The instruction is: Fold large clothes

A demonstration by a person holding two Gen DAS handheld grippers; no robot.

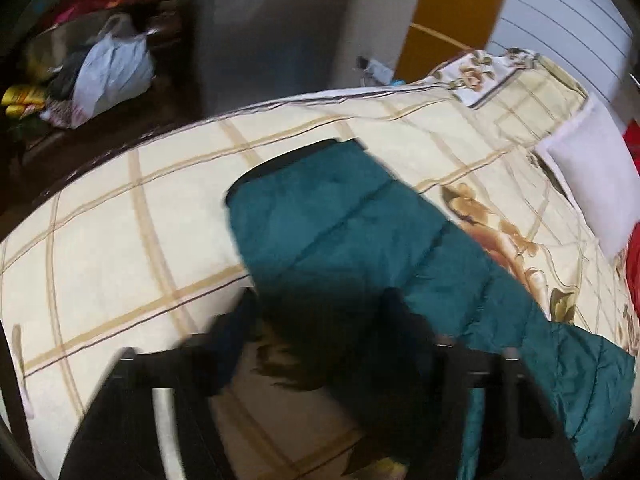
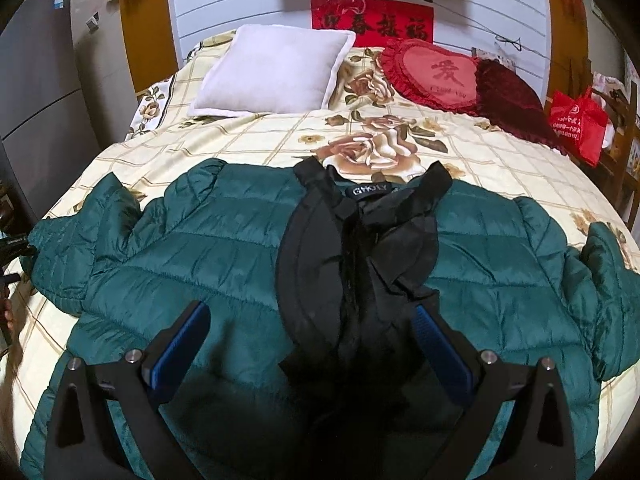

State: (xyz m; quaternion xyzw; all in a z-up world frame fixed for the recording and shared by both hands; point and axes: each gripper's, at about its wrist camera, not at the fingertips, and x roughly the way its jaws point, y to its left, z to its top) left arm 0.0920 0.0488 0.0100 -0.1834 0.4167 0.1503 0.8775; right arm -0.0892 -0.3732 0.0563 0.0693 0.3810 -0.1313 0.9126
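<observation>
Green puffer jacket on bed: soft, bulky, slick; grab sleeve cuffs. Right gripper spread, empty; left gripper blurred, can't tell.

Pretty clearly someone's bedroom at home: big bed with a floral checked cover, white pillow, red heart cushion, red banner on the wall.

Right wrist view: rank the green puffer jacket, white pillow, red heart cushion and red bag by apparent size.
1. Green puffer jacket, though it lies nearest the camera.
2. White pillow.
3. Red heart cushion, close to the pillow, so unsure.
4. Red bag.
</observation>
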